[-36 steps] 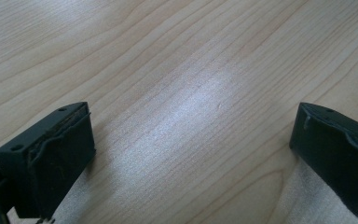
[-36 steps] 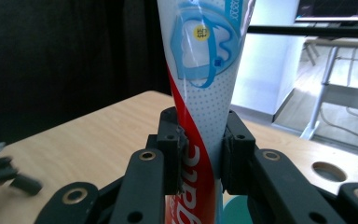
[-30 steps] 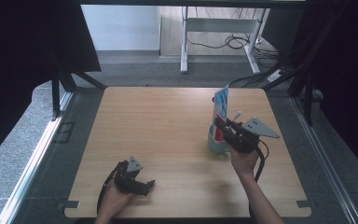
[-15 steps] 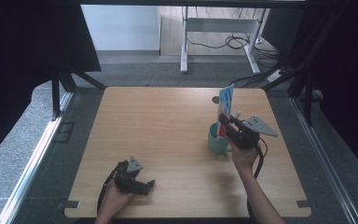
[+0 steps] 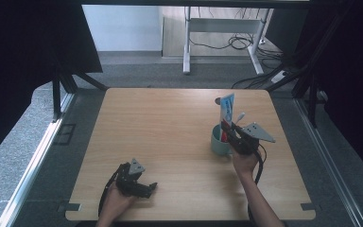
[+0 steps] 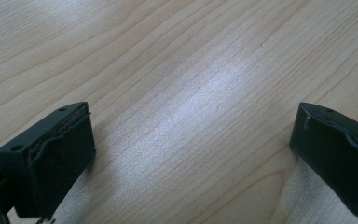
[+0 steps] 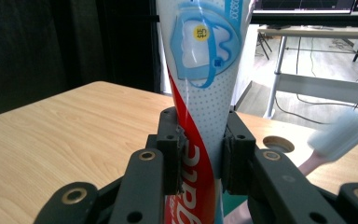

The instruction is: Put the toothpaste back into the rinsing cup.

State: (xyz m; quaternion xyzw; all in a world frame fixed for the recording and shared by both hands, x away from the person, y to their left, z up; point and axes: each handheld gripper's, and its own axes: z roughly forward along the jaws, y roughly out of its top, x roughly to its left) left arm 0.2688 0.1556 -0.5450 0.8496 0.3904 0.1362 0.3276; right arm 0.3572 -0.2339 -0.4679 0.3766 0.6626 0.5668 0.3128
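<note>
A white, blue and red toothpaste tube [image 5: 227, 109] [image 7: 205, 93] stands upright with my right gripper [image 5: 231, 135] [image 7: 203, 156] shut on its lower part. Its bottom end dips into a teal cup [image 5: 217, 141] on the right side of the wooden table [image 5: 170, 127]. A toothbrush [image 5: 240, 117] [image 7: 340, 135] with a white head leans out of the same cup. At the table's near left, my left gripper [image 5: 146, 189] [image 6: 191, 154] rests low over bare wood [image 6: 182, 70], its jaws wide apart with nothing between them.
A round cable hole [image 5: 218, 100] [image 7: 276, 143] sits in the tabletop behind the cup. A white desk frame [image 5: 227, 28] with cables on the floor stands beyond the far edge. Dark curtains flank both sides.
My right gripper has come down with the toothpaste tube, sinking its lower end into the cup. The left gripper has kept still.
</note>
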